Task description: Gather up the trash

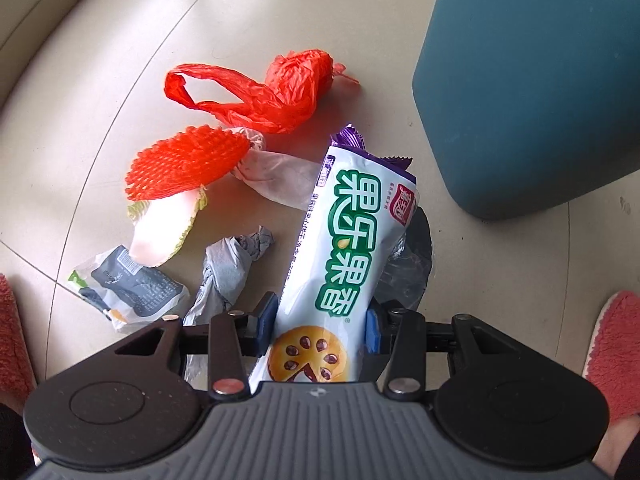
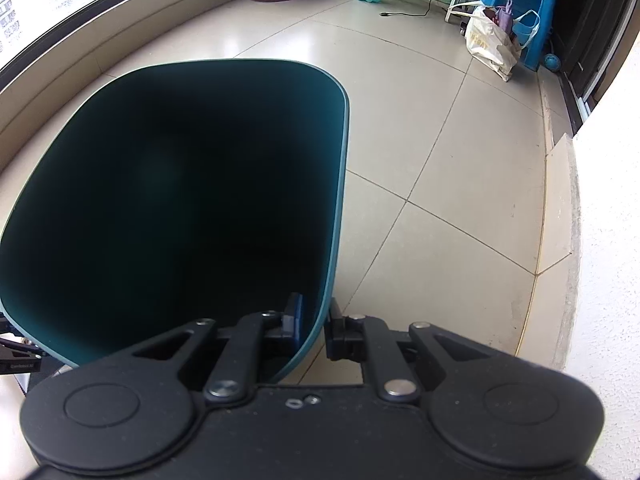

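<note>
In the left wrist view we see trash strewn across the tiled floor (image 1: pixel 100 92). At 8 o'clock lies a printed snack wrapper (image 1: pixel 128 288), touching a pale foam fruit sleeve (image 1: pixel 164 224) that a red foam net (image 1: pixel 184 164) partly overlaps. Just beside it sits a crumpled grey tissue (image 1: pixel 228 272). At 11 o'clock a red plastic bag (image 1: pixel 260 88) lies with its handle loop open, and a crumpled white tissue (image 1: pixel 276 176) rests between the net and our biscuit packet (image 1: pixel 336 264). Our left hand-held gripper (image 1: pixel 320 320) is clamped on that packet, which rises tilted toward 12 o'clock. The teal trash bin (image 1: pixel 532 80) fills the 2 o'clock corner, apart from the packet's top edge. Bare floor lies open at 10 o'clock.

In the right wrist view our right hand-held gripper (image 2: pixel 314 320) pinches the bin's rim (image 2: pixel 340 184), one finger inside and one outside the wall. We cannot see what lies in the dark interior. Open tile stretches from 12 to 3 o'clock, with a blue stool (image 2: pixel 516 4) and a shopping bag (image 2: pixel 492 44) at 1 o'clock.
</note>
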{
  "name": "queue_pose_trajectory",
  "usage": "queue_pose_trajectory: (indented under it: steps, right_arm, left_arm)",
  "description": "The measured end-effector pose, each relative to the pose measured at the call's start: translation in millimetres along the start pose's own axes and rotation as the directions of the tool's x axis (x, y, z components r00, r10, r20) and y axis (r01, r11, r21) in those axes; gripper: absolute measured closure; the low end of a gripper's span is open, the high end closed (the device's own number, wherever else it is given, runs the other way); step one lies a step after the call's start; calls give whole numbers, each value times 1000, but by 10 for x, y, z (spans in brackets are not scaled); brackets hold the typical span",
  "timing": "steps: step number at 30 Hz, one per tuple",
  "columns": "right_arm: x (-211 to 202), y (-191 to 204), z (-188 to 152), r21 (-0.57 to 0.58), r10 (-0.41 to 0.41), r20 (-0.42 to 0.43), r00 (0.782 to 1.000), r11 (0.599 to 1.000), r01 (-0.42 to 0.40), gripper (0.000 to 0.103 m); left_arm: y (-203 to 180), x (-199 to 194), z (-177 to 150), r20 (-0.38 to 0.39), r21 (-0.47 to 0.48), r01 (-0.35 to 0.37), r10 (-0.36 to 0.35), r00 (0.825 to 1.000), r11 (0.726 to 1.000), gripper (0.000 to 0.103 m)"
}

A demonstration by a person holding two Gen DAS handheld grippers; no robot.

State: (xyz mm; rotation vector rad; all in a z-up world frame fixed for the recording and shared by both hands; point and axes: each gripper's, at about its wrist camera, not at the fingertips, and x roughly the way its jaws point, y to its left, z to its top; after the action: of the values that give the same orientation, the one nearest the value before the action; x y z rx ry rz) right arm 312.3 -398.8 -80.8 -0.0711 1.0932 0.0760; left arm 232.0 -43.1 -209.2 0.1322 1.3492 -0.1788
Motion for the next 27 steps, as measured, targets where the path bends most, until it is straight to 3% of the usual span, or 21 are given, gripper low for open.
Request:
queue_pose_trajectory:
  steps: [12,19,23,27]
  right_arm:
    - [-66,52,-78,-44,2,17,1000,999,-1,93]
    - [-163,170,-201,-101,62,2,998,993,-61,92]
    - [-236,213,-291,-100,111,-24,994,989,-113,92]
    - [-316,309,-380,-118,120,-53,991,985,-125,93]
  left_arm:
    - [-177,-1339,193,92,-62,39,-33,995,997,61]
    - [-393,-2155,455,217,-34,75,-66,974,997,61]
    - [-644,-2394,581,239,14,78,-79,968,997,61]
    - [-958,-2372,714,218,34,77,-83,972,996,61]
